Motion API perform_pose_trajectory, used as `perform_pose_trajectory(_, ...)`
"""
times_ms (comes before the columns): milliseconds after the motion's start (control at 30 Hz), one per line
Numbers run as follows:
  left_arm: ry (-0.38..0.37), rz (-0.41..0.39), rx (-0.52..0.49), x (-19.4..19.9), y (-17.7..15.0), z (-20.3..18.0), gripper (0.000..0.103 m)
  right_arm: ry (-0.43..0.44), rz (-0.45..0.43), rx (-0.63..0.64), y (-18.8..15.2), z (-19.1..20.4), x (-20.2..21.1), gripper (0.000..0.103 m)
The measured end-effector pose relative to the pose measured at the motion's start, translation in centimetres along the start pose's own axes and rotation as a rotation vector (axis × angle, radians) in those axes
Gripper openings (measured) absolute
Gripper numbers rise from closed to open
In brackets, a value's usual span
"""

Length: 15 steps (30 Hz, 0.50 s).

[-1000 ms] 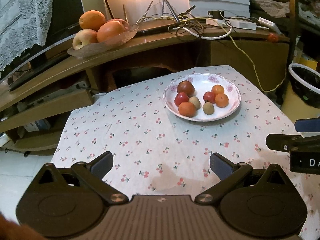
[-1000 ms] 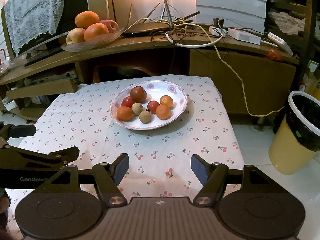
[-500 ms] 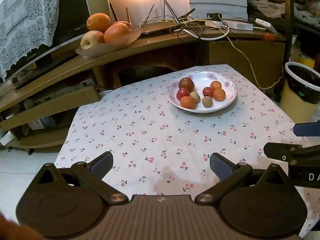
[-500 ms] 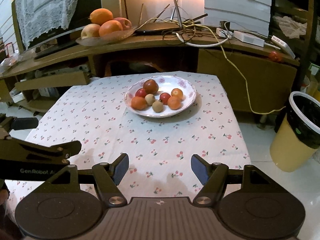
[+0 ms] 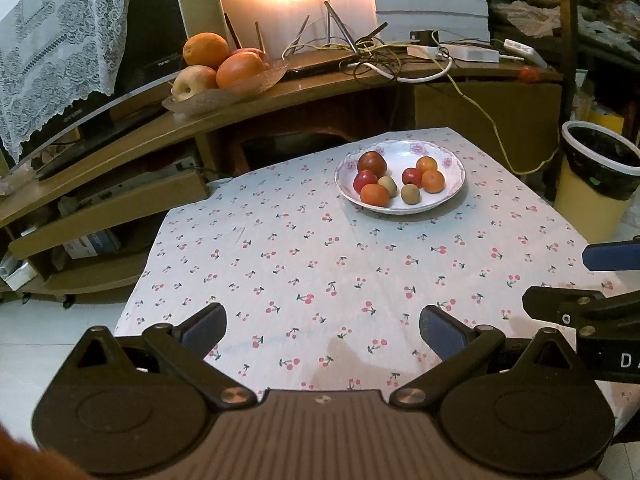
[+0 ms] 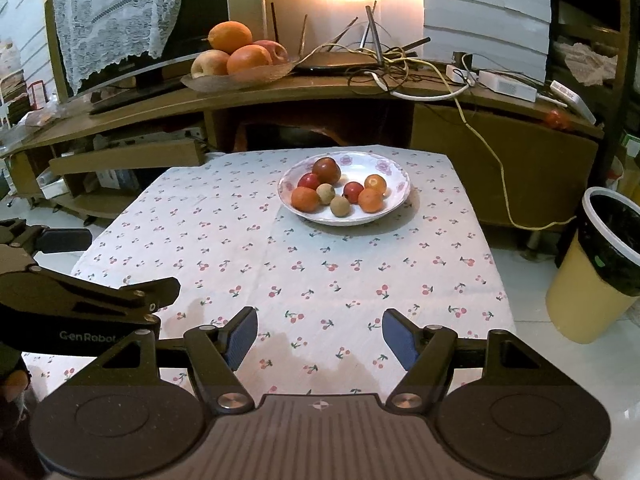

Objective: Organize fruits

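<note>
A white flowered plate sits at the far end of the cherry-print tablecloth. It holds several small fruits: red, orange and tan ones, with a dark red one at the back. My left gripper hangs open over the near part of the cloth, nothing between its fingers. My right gripper is open too, also empty, well short of the plate. Each gripper shows at the edge of the other's view.
On the wooden shelf behind stands a glass dish with large oranges and apples. Cables and a router lie on the shelf. A yellow bin with a black liner stands right of the table.
Both grippers have drawn back from the plate, which now looks smaller and farther off. More of the tablecloth and floor shows. Both stay open.
</note>
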<state>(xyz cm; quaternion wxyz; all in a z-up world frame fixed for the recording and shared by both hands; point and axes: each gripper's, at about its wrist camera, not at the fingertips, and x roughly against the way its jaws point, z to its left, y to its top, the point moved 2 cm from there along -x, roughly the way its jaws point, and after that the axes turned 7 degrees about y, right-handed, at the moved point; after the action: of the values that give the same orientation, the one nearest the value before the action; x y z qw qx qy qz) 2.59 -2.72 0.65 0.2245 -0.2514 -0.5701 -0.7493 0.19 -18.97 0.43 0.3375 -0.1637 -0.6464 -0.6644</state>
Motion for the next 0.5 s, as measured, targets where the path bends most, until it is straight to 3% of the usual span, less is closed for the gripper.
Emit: perform_pose_trajectory(500, -0.008, -0.003, -0.015, 1.3, -1.2, -0.2, 0.103, 0.009, -0.012, 0.005, -1.1, 1.0, 1.3, 0.07)
